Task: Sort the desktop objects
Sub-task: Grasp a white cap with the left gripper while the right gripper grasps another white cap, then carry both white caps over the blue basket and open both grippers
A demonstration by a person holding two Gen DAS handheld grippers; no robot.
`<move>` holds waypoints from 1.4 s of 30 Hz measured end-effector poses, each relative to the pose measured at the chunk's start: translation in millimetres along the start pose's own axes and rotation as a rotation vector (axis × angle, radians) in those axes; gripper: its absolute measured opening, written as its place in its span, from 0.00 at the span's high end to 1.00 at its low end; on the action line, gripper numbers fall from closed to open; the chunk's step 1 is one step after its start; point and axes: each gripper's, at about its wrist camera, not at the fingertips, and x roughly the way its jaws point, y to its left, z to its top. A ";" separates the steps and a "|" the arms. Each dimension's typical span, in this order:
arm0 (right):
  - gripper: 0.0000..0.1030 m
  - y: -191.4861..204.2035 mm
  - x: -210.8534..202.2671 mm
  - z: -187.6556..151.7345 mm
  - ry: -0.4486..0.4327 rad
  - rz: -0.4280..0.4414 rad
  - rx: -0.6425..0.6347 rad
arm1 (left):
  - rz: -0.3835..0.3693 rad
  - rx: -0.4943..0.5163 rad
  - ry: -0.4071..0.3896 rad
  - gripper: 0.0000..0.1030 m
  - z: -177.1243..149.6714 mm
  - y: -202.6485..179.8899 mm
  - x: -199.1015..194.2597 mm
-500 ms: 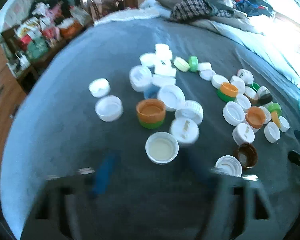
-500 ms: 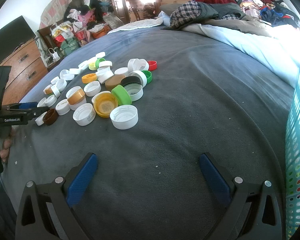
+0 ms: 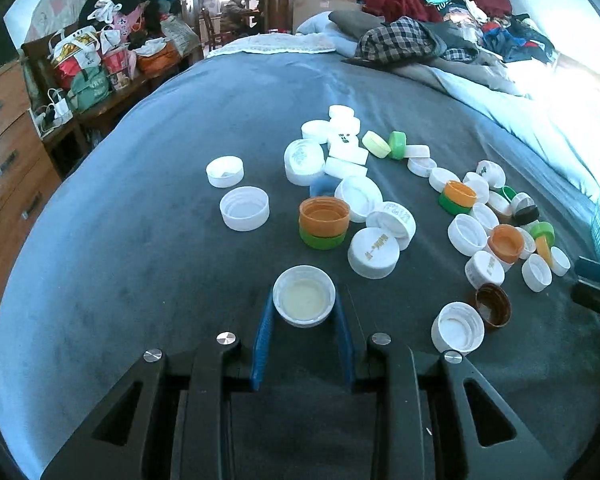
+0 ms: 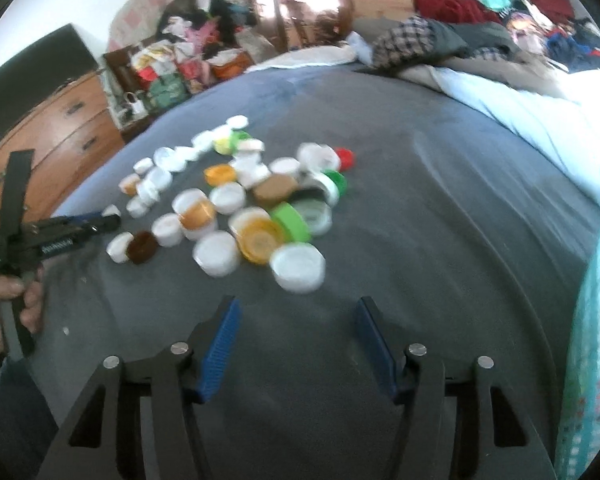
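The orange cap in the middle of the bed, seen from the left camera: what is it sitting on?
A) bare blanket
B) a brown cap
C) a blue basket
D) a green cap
D: the orange cap sits open side up, stacked directly on a green cap whose rim shows beneath it.

A grey-blue blanket point(image 3: 260, 92) covered the bed; a wooden dresser point(image 3: 4, 160) stood left; clothes point(image 3: 420, 32) lay heaped at the head; bright light point(image 3: 572, 80) flooded in from the right.
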 end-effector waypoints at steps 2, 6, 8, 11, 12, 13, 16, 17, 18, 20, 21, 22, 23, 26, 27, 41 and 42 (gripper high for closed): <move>0.37 4.2 12.0 6.9 0.018 -0.001 -0.026 | -0.007 -0.003 -0.001 0.76 -0.6 1.2 0.2; 0.44 1.4 30.6 13.4 0.063 -0.011 -0.018 | -0.004 -0.003 -0.002 0.76 -1.6 0.5 0.3; 0.59 -0.8 31.6 15.8 0.067 -0.015 -0.007 | 0.000 -0.001 -0.003 0.76 -1.6 0.3 -0.2; 0.69 -1.3 23.2 15.9 0.062 -0.023 0.007 | 0.000 -0.007 -0.011 0.76 -1.4 -1.0 -7.4; 0.69 -0.1 17.6 14.7 0.055 -0.026 0.006 | -0.005 -0.005 -0.019 0.76 -1.5 -4.2 -12.7; 0.69 1.2 11.8 13.6 0.050 -0.024 0.009 | -0.015 0.000 -0.033 0.76 -0.7 -8.1 -20.4; 0.69 7.0 -14.2 9.8 0.021 -0.025 0.018 | -0.060 0.007 -0.070 0.76 4.8 -22.4 -42.3; 0.69 8.9 -24.8 8.7 0.007 -0.019 0.024 | -0.081 0.015 -0.090 0.76 8.6 -31.4 -53.7; 0.69 10.7 -34.0 7.8 -0.007 -0.020 0.026 | -0.095 0.022 -0.103 0.76 11.7 -37.9 -59.8; 0.69 14.2 -56.2 7.8 -0.042 -0.034 0.022 | -0.143 0.052 -0.135 0.76 21.1 -59.4 -76.7; 0.69 13.9 -65.2 8.3 -0.053 -0.035 0.025 | -0.153 0.065 -0.145 0.76 24.5 -68.4 -80.6; 0.69 12.3 -78.1 9.1 -0.068 -0.045 0.030 | -0.173 0.083 -0.156 0.76 29.0 -81.3 -86.7; 0.69 10.6 -86.8 9.8 -0.079 -0.053 0.032 | -0.189 0.092 -0.162 0.76 31.3 -91.0 -90.4; 0.69 0.6 -115.3 11.2 -0.110 -0.090 0.038 | -0.245 0.135 -0.186 0.76 43.1 -129.8 -102.7; 0.69 -5.2 -125.4 10.9 -0.120 -0.109 0.044 | -0.262 0.141 -0.189 0.76 46.1 -139.2 -105.3; 0.69 -106.7 -239.5 6.1 -0.224 -0.304 0.164 | -0.502 0.337 -0.181 0.76 77.9 -322.4 -131.4; 0.68 -114.0 -247.4 5.1 -0.227 -0.315 0.173 | -0.514 0.346 -0.179 0.76 79.1 -332.1 -133.1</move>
